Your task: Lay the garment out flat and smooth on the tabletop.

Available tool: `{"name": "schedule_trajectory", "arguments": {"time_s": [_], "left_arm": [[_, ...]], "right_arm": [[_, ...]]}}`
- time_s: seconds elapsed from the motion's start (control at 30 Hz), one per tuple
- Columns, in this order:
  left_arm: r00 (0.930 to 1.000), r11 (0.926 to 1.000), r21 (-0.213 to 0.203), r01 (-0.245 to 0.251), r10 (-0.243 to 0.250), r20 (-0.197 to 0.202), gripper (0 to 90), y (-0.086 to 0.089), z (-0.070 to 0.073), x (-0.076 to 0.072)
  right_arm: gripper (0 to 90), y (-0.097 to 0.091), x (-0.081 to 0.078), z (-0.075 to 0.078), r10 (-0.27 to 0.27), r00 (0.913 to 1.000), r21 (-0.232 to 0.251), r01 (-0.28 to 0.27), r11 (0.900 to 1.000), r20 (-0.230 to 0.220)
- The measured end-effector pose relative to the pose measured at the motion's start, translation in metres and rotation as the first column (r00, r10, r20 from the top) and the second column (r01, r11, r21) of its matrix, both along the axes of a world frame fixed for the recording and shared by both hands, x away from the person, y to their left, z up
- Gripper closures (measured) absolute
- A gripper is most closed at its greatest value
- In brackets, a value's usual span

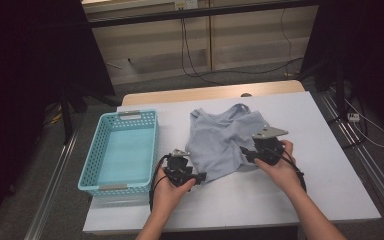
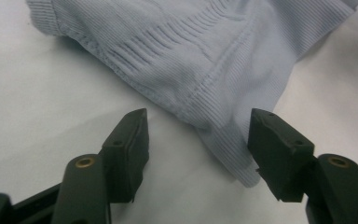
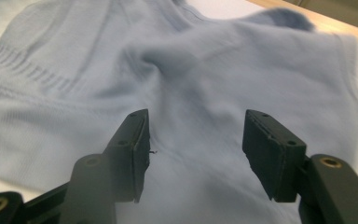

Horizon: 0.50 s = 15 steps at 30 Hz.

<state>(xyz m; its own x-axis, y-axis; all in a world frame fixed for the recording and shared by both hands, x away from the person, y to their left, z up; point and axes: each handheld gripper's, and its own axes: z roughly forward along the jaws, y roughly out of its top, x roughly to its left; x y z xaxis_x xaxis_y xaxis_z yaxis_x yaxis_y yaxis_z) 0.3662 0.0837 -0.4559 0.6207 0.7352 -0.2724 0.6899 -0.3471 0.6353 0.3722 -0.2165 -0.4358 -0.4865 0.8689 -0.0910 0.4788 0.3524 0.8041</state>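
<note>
A pale blue ribbed garment (image 1: 223,139) lies crumpled on the white table (image 1: 300,185). My left gripper (image 1: 198,176) sits at its near left corner, jaws open. In the left gripper view the garment's hemmed corner (image 2: 223,140) reaches down between the open jaws of the gripper (image 2: 198,119), close to the right-hand jaw, and the pads do not press on it. My right gripper (image 1: 245,154) is at the garment's right side. Its view shows the open jaws of the gripper (image 3: 194,116) just over the cloth (image 3: 214,60), with nothing pinched.
A light blue plastic basket (image 1: 91,161) stands empty at the table's left, close to my left hand. Bare table lies to the right of the garment and along the near edge. Cables run over the floor beyond the table.
</note>
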Motion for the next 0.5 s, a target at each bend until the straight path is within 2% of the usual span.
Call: {"name": "schedule_trajectory", "arguments": {"time_s": [0.03, 0.1, 0.13, 0.17, 0.23, 0.27, 0.5], "left_arm": [[1.0000, 1.0000, 0.003, -0.007, 0.007, 0.006, 41.6, -0.001, 0.000, -0.001], [0.9999, 0.9999, -0.009, -0.009, 0.008, -0.013, 48.4, -0.001, 0.000, -0.001], [0.9999, 0.9999, -0.007, -0.010, 0.010, -0.012, 48.4, -0.002, 0.000, -0.002], [0.9999, 1.0000, 0.002, -0.008, 0.008, -0.007, 50.6, -0.002, 0.000, -0.002], [0.9999, 0.9999, 0.007, -0.014, 0.014, -0.004, 52.0, -0.003, 0.000, -0.003], [0.9999, 0.9999, 0.012, -0.010, 0.010, -0.005, 54.9, -0.003, 0.001, -0.003], [0.9998, 0.9979, 0.063, -0.015, 0.014, 0.012, 64.2, -0.009, 0.002, -0.005]], "right_arm": [[41.3, -0.007, -0.003, -0.001, -0.014, 0.9999, 0.018, 0.014, 0.9998, 0.002], [38.0, -0.027, -0.010, -0.004, -0.056, 0.9984, 0.045, 0.056, 0.9974, -0.014], [38.0, -0.027, -0.010, -0.004, -0.056, 0.9984, 0.045, 0.056, 0.9974, -0.014], [37.8, -0.039, -0.014, -0.007, -0.073, 0.9969, 0.063, 0.075, 0.9952, -0.029], [37.8, -0.044, -0.015, -0.008, -0.083, 0.9961, 0.070, 0.085, 0.9939, -0.030], [37.2, -0.053, -0.018, -0.010, -0.095, 0.9946, 0.096, 0.099, 0.9905, -0.042], [33.9, -0.074, -0.021, -0.013, -0.158, 0.9865, 0.097, 0.162, 0.9821, -0.042]]}}
